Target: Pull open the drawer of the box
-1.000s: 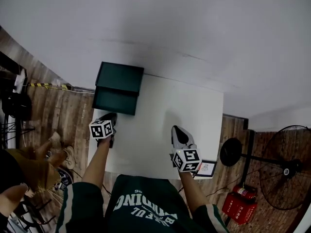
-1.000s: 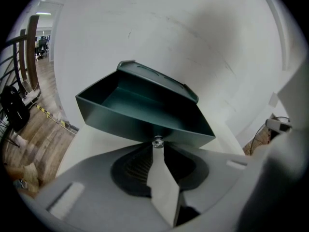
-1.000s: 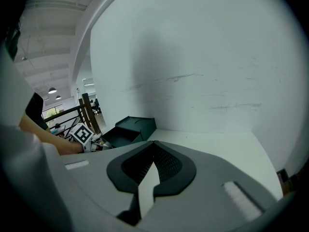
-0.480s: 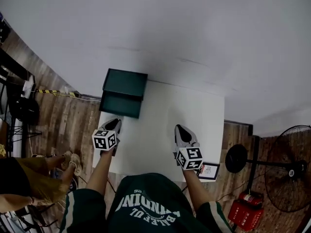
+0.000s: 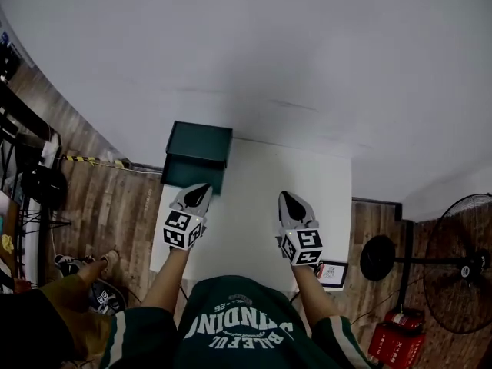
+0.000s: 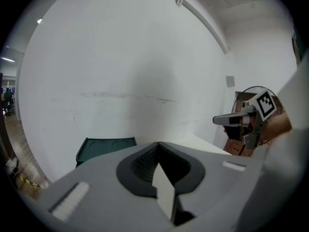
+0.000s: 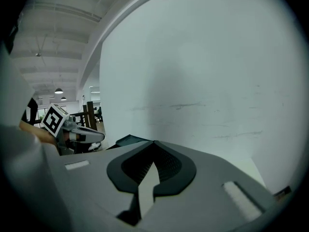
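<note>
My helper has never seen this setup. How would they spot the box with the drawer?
Find the white table against the white wall. The box sits at its far left corner. Its dark green stands out from the white around it.

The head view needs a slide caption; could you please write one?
Left gripper and right gripper, both shut and empty, held above the white table near the dark green box.

Lighting dim and even, no glare. Both gripper views show strong fisheye bending, dark vignetted corners and a soft foreground.
</note>
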The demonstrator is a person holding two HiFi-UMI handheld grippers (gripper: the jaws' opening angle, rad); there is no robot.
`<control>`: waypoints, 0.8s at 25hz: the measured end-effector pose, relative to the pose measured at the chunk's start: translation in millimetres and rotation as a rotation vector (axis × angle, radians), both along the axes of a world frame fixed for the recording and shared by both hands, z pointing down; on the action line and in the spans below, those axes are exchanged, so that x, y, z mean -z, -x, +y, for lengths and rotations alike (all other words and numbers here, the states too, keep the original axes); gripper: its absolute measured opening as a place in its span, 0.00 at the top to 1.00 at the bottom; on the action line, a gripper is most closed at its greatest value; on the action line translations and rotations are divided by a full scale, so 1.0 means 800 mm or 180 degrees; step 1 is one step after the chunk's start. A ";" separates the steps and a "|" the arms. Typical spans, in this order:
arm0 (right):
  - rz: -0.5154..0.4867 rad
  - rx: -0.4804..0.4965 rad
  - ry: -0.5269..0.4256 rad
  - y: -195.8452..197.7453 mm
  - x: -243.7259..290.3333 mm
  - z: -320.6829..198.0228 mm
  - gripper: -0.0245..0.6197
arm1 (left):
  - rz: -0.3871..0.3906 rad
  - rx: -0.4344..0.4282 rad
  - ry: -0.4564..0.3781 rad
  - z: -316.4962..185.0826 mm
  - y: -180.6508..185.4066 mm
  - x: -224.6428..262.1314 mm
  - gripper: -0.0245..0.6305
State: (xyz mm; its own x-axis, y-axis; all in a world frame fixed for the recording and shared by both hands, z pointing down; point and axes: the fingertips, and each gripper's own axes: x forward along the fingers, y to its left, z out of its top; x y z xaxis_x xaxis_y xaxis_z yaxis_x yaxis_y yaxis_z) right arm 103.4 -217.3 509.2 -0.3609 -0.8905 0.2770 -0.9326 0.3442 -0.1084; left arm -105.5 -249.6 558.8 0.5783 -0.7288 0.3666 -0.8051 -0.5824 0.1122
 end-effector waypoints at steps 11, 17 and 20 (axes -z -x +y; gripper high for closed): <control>0.0081 0.0045 -0.0260 -0.006 0.035 -0.001 0.96 | 0.0147 -0.0007 -0.0258 -0.011 -0.025 0.059 0.88; 0.0073 0.0068 -0.0241 -0.005 0.032 -0.002 0.96 | 0.0135 -0.0012 -0.0221 -0.012 -0.026 0.055 0.88; 0.0079 0.0068 -0.0230 -0.008 0.030 -0.002 0.96 | 0.0140 -0.0010 -0.0217 -0.012 -0.027 0.054 0.88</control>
State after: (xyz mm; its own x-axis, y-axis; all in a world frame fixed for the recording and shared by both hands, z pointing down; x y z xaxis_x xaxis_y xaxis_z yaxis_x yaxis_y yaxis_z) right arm 109.4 -218.6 485.0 -0.3738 -0.9007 0.2214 -0.9271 0.3702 -0.0594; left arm -83.9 -259.2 515.4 0.5950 -0.7494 0.2905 -0.7985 -0.5924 0.1075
